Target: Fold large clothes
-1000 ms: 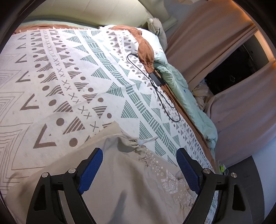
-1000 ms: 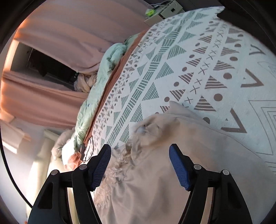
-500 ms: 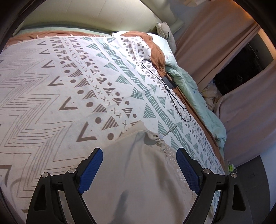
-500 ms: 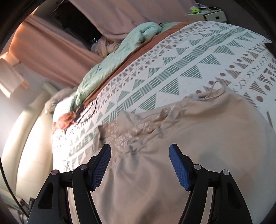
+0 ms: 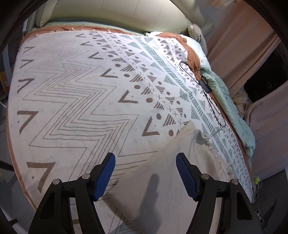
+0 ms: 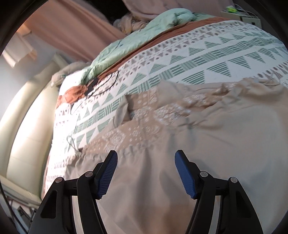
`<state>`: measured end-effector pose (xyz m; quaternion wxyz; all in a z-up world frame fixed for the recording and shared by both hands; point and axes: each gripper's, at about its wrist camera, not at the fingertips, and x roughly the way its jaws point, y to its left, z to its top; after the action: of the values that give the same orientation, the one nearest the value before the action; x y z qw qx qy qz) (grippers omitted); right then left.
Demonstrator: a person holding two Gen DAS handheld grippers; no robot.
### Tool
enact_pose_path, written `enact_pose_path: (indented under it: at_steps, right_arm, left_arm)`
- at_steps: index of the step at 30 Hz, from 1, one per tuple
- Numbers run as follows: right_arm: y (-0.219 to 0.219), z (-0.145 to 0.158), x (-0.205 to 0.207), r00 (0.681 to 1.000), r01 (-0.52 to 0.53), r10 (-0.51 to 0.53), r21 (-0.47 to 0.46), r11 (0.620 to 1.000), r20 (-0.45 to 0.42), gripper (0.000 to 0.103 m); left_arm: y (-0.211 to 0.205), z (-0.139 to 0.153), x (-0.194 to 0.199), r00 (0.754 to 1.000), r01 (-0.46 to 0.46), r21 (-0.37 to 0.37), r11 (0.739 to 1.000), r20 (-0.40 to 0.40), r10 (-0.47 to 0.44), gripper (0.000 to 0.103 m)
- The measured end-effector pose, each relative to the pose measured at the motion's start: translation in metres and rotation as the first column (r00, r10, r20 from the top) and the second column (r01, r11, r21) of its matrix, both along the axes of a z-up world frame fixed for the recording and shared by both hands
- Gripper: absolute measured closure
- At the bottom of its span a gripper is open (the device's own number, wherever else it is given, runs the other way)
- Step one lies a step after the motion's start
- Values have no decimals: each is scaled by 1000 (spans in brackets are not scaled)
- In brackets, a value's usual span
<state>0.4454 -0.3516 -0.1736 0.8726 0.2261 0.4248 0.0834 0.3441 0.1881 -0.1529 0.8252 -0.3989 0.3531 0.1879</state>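
Observation:
A large beige garment (image 5: 180, 172) (image 6: 189, 144) with a white printed band lies spread on a patterned bedspread (image 5: 75, 100). In the left wrist view its left edge runs under my left gripper (image 5: 145, 172), whose blue-padded jaws are closing above the cloth with nothing pressed between them. A drawstring end (image 5: 209, 135) sticks out at the garment's far corner. In the right wrist view my right gripper (image 6: 145, 172) hovers over the garment's plain lower part; its jaws are closing too, and no cloth is pinched.
A black charger with its looped cable (image 5: 205, 84) (image 6: 93, 84) lies near the bed's far side, beside a rust blanket (image 5: 192, 55) and a mint quilt (image 5: 225, 100) (image 6: 144, 30). A cream padded headboard (image 5: 126, 12) and pink curtains (image 5: 243, 41) border the bed.
Both grippers swung sideways across the bed: the left view now shows more bare bedspread, the right view more of the garment. The left jaws stand clearly narrower, the right slightly narrower.

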Motion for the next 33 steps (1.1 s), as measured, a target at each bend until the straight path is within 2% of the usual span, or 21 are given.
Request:
enact_pose_path:
  at_steps: [7, 9, 11, 18, 19, 20, 22, 25, 27, 33]
  right_arm:
    - [39, -23, 7, 996, -50, 38, -147, 988, -78, 36]
    - [49, -29, 8, 992, -84, 65, -188, 979, -106, 37]
    - [53, -36, 10, 989, -99, 72, -221, 970, -130, 49]
    - [49, -48, 19, 985, -91, 48, -264, 960, -164, 77]
    - [49, -48, 21, 985, -95, 51, -274, 957, -164, 82]
    - [49, -48, 23, 985, -98, 53, -281, 955, -163, 93]
    - [44, -47, 28, 985, -89, 49, -249, 964, -162, 99]
    - [27, -34, 23, 995, -13, -4, -167, 986, -102, 100]
    - [24, -21, 18, 999, 6, -14, -152, 988, -51, 101]
    - [20, 11, 7, 998, 55, -49, -129, 990, 51, 101]
  left_arm:
    - [4, -19, -15, 999, -14, -35, 999, -45, 13, 33]
    - [4, -26, -18, 998, -14, -64, 998, -57, 11, 41]
    - [4, -29, -19, 998, -8, -83, 997, -57, 3, 42]
    - [2, -31, -19, 998, 18, -93, 996, -52, -23, 43]
    - [2, -31, -19, 998, 20, -96, 995, -53, -25, 43]
    - [2, -30, -19, 998, 21, -96, 995, -52, -27, 43]
    - [2, -30, -19, 998, 24, -89, 996, -57, -29, 43]
    - [3, -31, -19, 998, 28, -92, 995, -55, -33, 44]
    - [4, -32, -21, 998, 26, -96, 995, -54, -31, 49]
    - [10, -35, -28, 999, 30, -130, 991, -29, -34, 54]
